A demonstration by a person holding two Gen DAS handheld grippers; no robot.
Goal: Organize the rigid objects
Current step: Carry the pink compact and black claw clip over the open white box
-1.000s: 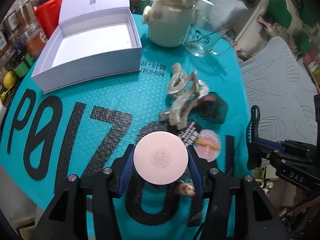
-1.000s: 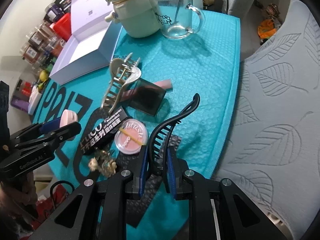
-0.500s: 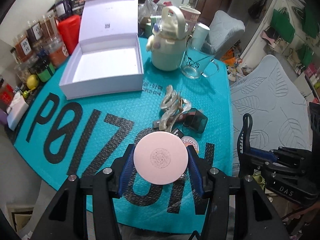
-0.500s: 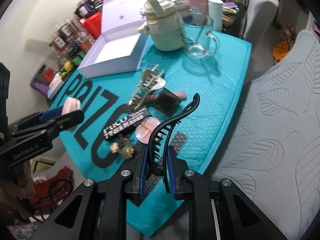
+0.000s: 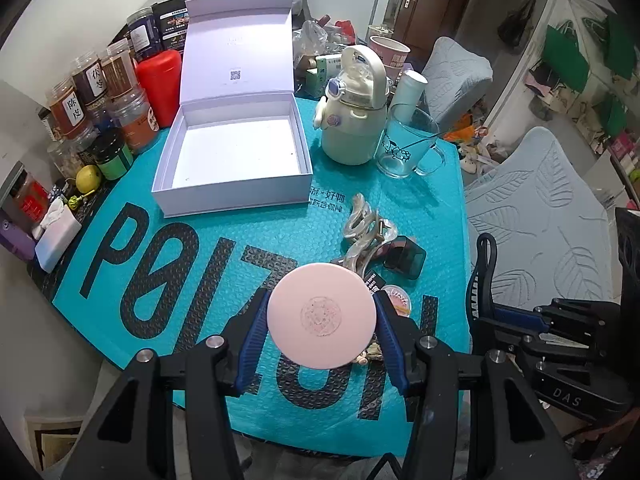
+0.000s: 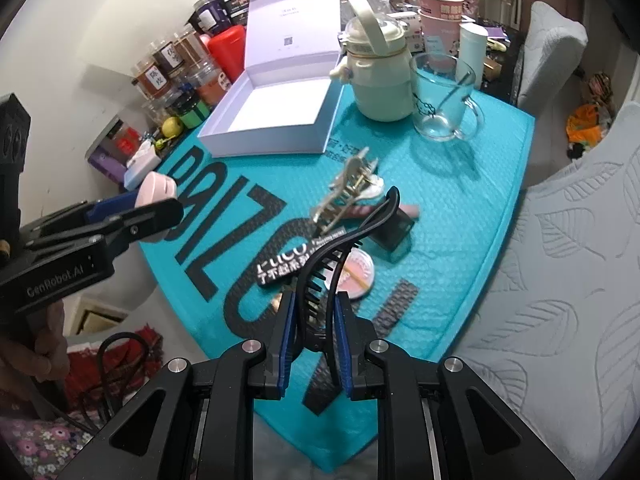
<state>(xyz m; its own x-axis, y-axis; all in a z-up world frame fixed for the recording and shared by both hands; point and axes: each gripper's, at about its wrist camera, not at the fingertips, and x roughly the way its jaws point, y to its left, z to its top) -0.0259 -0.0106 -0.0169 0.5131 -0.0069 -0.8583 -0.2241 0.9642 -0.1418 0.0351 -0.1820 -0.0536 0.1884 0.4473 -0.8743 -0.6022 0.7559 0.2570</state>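
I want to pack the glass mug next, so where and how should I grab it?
Take the glass mug by its handle, coming from the chair side, where the handle sticks out clear of the cream bottle. Pinching the rim is riskier, I think: a stirrer leans inside and the glass looks slippery.

Two grippers: the left gripper [image 5: 322, 322] and the right gripper [image 6: 314, 322]. One open white box [image 5: 236, 152]. One cream bottle [image 5: 354, 120]. One glass mug [image 5: 408, 146]. Two hair claws: one pale hair claw [image 5: 362, 232], one black hair claw [image 6: 344, 248]. One pink round compact [image 5: 322, 316]. One lemon [image 5: 89, 178].
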